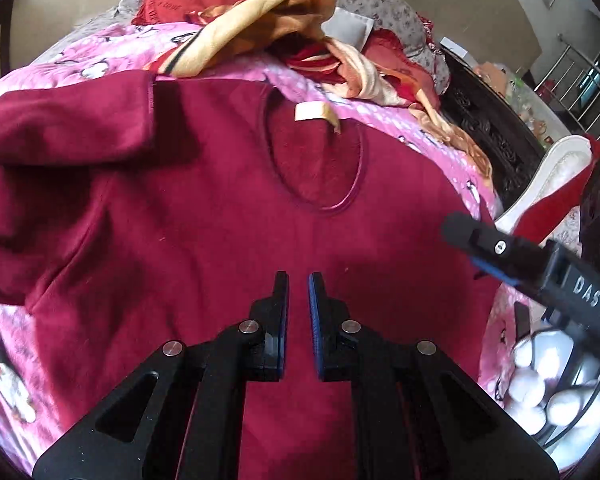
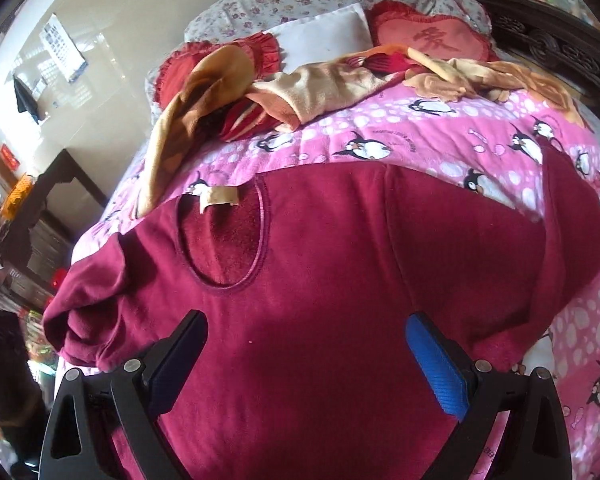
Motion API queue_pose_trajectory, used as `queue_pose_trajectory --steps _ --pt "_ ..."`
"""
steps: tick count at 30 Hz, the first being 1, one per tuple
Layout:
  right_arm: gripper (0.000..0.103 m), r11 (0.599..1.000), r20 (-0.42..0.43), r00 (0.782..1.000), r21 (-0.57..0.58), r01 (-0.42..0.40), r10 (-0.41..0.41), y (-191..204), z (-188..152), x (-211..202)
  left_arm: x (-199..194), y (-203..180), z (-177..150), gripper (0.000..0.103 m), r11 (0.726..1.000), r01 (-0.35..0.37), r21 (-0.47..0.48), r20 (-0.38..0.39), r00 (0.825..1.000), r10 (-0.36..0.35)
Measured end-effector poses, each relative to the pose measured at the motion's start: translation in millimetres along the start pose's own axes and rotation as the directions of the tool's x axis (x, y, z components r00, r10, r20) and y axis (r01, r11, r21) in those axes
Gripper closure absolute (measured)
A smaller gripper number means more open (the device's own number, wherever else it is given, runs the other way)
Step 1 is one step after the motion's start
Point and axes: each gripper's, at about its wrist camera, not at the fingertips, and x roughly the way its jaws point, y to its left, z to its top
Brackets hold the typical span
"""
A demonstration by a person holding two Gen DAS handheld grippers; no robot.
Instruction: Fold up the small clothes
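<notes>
Maroon fleece top (image 1: 228, 240) spread on the penguin blanket (image 2: 400, 140), collar pointing away; left hand-held gripper (image 1: 299, 280), nearly closed and empty, and right hand-held gripper (image 2: 306, 332), spread wide, hover over its chest.

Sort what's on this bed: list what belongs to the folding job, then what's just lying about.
For the job:
- maroon top, spread flat on the bed
- left tongs, narrow gap, holding nothing
- right tongs, wide open above the top

Lying about:
- penguin blanket underneath
- orange-and-cream blanket, crumpled
- red heart cushion
- white pillow
</notes>
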Motion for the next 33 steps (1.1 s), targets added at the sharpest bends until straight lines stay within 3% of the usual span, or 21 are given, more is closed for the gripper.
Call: queue_pose_trajectory --steps 5,9,11,16,19,20,21,22,24,28,33 --pt "0.004 0.987 -0.025 0.988 -0.054 -0.154 0.152 26.7 3.3 12.8 -36.7 26.1 -7.9 0.094 0.993 -0.121 0.013 0.057 0.991 0.120" --pt "0.007 0.947 -0.098 0.944 -0.035 -0.318 0.314 66.5 10.5 41.1 -59.5 69.4 -16.0 0.076 0.969 -0.243 -0.041 0.108 0.963 0.246" --pt "0.011 0.926 -0.125 0.922 -0.047 -0.373 0.366 90.2 14.6 56.2 -67.0 95.9 -15.4 0.076 0.954 -0.282 -0.099 0.116 0.949 0.292" --pt "0.020 0.909 -0.184 0.906 -0.102 -0.404 0.382 145.8 23.8 99.7 -74.7 141.4 -13.8 0.076 0.928 -0.307 -0.209 0.110 0.936 0.335" --pt "0.023 0.916 -0.196 0.915 -0.127 -0.381 0.354 171.0 28.3 123.6 -68.8 156.1 -17.6 0.076 0.923 -0.298 -0.242 0.078 0.943 0.324" --pt "0.038 0.911 -0.202 0.910 -0.128 -0.391 0.362 177.4 28.8 131.2 -69.3 157.1 -19.2 0.076 0.924 -0.296 -0.243 0.085 0.942 0.325" --pt "0.061 0.903 -0.211 0.900 -0.125 -0.412 0.382 182.5 29.5 137.3 -68.9 155.7 -20.1 0.076 0.923 -0.305 -0.235 0.090 0.939 0.333" --pt "0.070 0.896 -0.224 0.892 -0.125 -0.426 0.393 187.9 29.0 142.9 -67.9 154.5 -18.2 0.076 0.921 -0.318 -0.226 0.090 0.934 0.345" --pt "0.097 0.913 -0.209 0.912 -0.141 -0.384 0.351 194.3 28.0 146.1 -64.4 150.8 -17.1 0.076 0.916 -0.340 -0.210 0.090 0.927 0.365" --pt "0.097 0.895 -0.129 0.902 -0.129 -0.426 0.411 182.6 36.0 111.3 -63.7 152.1 -16.7 0.076 0.913 -0.355 -0.201 0.098 0.920 0.379" --pt "0.097 0.885 0.018 0.892 -0.134 -0.446 0.452 137.0 51.6 33.9 -61.9 132.4 -15.2 0.076 0.901 -0.407 -0.150 0.126 0.896 0.426"
